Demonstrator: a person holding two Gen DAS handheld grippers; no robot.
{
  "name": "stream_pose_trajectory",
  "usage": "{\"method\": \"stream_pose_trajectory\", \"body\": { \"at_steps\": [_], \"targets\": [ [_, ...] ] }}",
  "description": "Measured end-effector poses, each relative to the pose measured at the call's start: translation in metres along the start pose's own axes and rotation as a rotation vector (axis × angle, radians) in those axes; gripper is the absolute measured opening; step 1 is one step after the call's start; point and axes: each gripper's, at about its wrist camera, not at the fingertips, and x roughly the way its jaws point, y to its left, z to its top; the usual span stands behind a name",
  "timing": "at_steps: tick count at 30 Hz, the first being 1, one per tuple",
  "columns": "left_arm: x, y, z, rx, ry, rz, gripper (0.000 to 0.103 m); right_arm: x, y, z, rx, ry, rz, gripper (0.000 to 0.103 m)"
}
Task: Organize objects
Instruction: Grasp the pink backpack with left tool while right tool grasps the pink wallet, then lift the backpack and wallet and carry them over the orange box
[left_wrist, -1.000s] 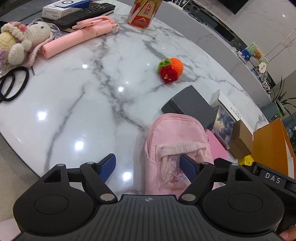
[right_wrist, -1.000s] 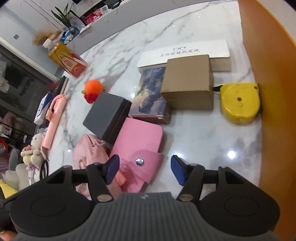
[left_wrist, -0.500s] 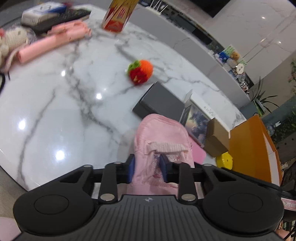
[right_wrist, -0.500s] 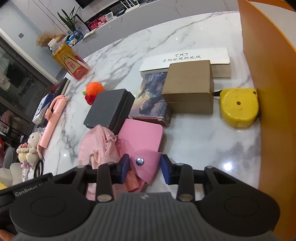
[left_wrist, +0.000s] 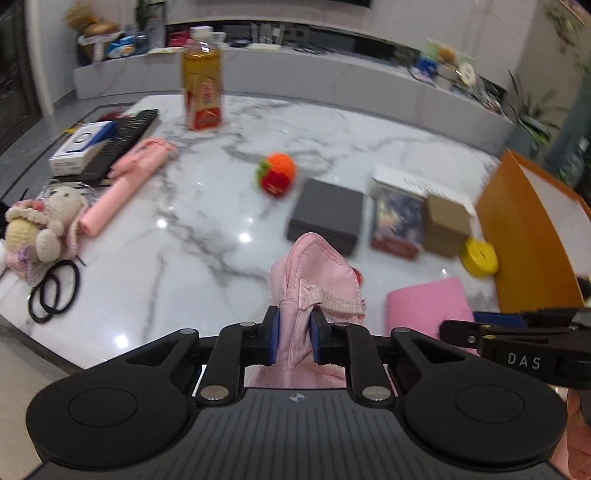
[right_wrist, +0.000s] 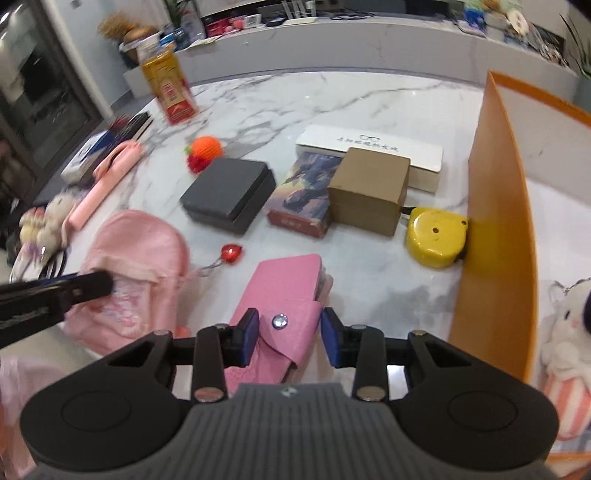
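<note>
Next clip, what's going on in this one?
A person is tidying a cluttered marble table with a hand-held gripper in each hand. The left hand-held gripper has just closed and is shut on a small pink backpack, pinching its fabric. The right hand-held gripper has just closed on a pink snap wallet. An orange box stands open at the right, with a plush toy inside; neither pink item is in it yet.
</note>
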Motion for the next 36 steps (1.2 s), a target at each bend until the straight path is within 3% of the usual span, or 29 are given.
{"method": "stream_pose_trajectory", "body": {
  "at_steps": [7, 12, 19, 23, 25, 28, 33, 36],
  "targets": [
    [-0.005, -0.026, -0.019, 0.027, 0.014, -0.010, 0.020, -0.016, 0.001, -0.038, -0.015, 0.033, 0.036, 0.039],
    [-0.016, -0.015, -0.020, -0.127, 0.011, -0.063, 0.024, -0.017, -0.015, -0.050, 0.077, 0.033, 0.097, 0.039],
    [-0.027, -0.013, -0.028, -0.233, -0.002, -0.105, 0.026, -0.029, -0.038, -0.058, 0.293, 0.003, 0.259, 0.038],
    [-0.030, -0.014, -0.028, -0.290, -0.004, -0.078, 0.027, -0.032, -0.046, -0.059, 0.379, -0.007, 0.313, 0.022],
    [-0.031, -0.013, -0.028, -0.306, 0.011, -0.103, 0.028, -0.036, -0.048, -0.059, 0.418, -0.009, 0.361, 0.020],
    [-0.030, -0.016, -0.029, -0.313, 0.025, -0.106, 0.028, -0.040, -0.038, -0.056, 0.404, -0.008, 0.393, 0.020],
    [-0.027, -0.016, -0.032, -0.312, 0.039, -0.089, 0.028, -0.032, -0.017, -0.050, 0.339, 0.013, 0.326, 0.027],
    [-0.026, -0.012, -0.033, -0.348, 0.042, -0.050, 0.031, -0.022, -0.013, -0.051, 0.320, 0.032, 0.367, 0.030]
  ]
}}
